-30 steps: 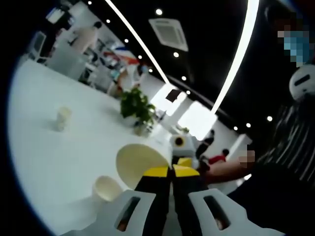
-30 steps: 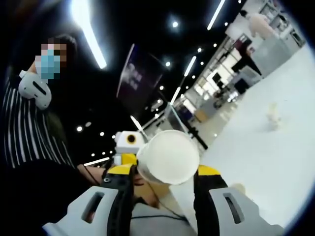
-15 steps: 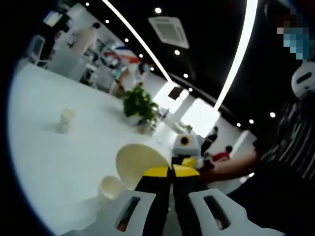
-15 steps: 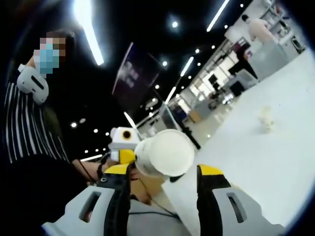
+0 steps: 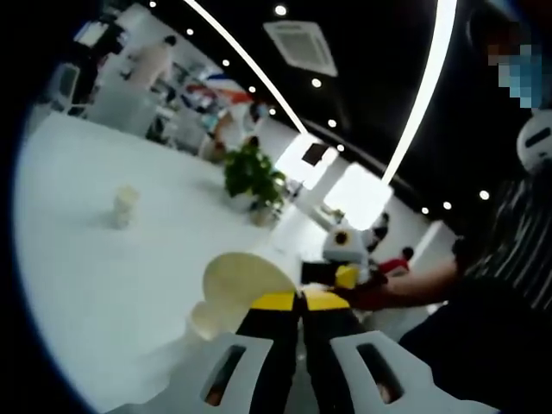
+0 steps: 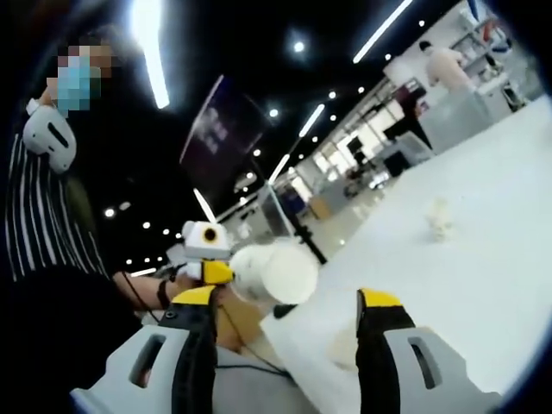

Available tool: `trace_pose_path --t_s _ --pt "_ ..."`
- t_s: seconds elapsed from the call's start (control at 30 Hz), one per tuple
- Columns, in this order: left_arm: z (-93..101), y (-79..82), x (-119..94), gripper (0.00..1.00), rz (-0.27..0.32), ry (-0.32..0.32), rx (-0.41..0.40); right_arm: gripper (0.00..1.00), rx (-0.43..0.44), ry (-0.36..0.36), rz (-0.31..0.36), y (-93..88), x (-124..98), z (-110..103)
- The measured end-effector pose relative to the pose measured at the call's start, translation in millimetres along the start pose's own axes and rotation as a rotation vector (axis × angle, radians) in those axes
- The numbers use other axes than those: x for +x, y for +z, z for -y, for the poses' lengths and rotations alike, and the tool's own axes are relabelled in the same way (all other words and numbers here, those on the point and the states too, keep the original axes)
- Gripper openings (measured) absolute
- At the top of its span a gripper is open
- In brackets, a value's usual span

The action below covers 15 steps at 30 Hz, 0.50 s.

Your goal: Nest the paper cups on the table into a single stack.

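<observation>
My left gripper (image 5: 301, 299) is shut on the rim of a pale paper cup (image 5: 239, 281) whose mouth faces the camera. In the right gripper view the same cup (image 6: 278, 273) shows its base, held by the left gripper (image 6: 207, 269) a little beyond my jaws. My right gripper (image 6: 289, 302) stands open with nothing between its fingers; in the left gripper view it (image 5: 345, 274) hangs just right of the cup. A second cup (image 5: 205, 317) (image 6: 343, 347) sits on the white table (image 5: 86, 276) below the held one. A third cup (image 5: 126, 205) (image 6: 438, 217) stands far off.
A potted plant (image 5: 253, 177) stands at the table's far side. The person in a striped top (image 5: 513, 250) (image 6: 39, 233) is close beside the grippers. The table edge (image 6: 285, 332) runs just under the right jaws. People stand in the background hall.
The right jaws have widened and drawn back, so the cup that sat big between them is now smaller and beyond them. The left gripper still holds its cup.
</observation>
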<state>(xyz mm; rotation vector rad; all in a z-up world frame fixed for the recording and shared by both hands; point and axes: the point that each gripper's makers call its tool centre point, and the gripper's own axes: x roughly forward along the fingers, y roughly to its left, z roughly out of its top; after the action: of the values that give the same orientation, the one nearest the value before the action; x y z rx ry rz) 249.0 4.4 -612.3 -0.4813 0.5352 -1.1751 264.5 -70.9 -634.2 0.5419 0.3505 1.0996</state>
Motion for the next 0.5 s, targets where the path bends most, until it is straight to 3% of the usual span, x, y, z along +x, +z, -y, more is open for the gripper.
trace_pose_path --t_s 0.23,0.33,0.5 --pt "-3.0 -7.7 3 0.0 -0.086 0.02 0.054 0.73 -0.1 -0.109 -0.028 1.2 -12 15" --pt "-3.9 -10.2 5 0.0 -0.126 0.024 0.084 0.74 -0.104 -0.152 -0.045 2.1 -17 22" --pt "-7.6 -13.5 7 0.0 -0.2 0.043 0.136 0.82 -0.127 -0.239 0.0 14.1 -30 39"
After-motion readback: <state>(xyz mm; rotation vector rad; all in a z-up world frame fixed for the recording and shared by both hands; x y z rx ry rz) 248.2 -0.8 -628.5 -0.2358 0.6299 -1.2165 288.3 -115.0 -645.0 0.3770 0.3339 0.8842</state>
